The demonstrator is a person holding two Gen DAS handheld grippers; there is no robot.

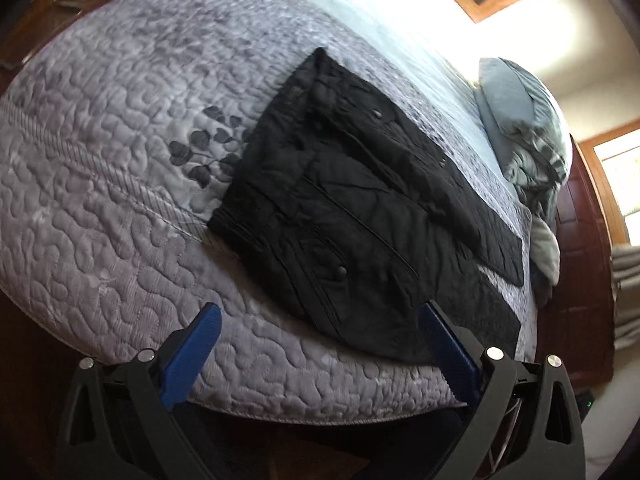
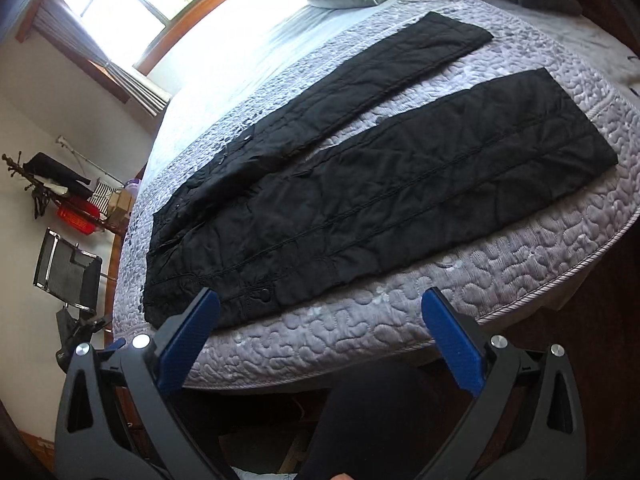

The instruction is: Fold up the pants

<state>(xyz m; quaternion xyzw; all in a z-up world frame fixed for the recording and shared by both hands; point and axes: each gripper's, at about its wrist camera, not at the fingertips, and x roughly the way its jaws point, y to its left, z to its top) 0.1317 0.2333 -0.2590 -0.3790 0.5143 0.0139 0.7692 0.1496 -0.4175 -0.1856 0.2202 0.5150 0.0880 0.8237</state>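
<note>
Black quilted pants [image 1: 344,208] lie flat on a grey quilted bed [image 1: 100,184]. In the right wrist view the pants [image 2: 360,184] show full length, both legs spread apart and running toward the far right, the waist at the near left. My left gripper [image 1: 320,316] hovers open just off the near bed edge, over the waist end, holding nothing. My right gripper [image 2: 320,304] is also open and empty, above the bed edge beside the waist and nearer leg. Blue pads [image 2: 192,336] line its fingers.
Pillows and bundled bedding [image 1: 520,128] sit at the head of the bed [image 2: 520,256]. A bright window [image 2: 152,0], a black chair [image 2: 68,272] and a rack with a red basket [image 2: 76,216] stand by the wall. Dark wooden floor surrounds the bed.
</note>
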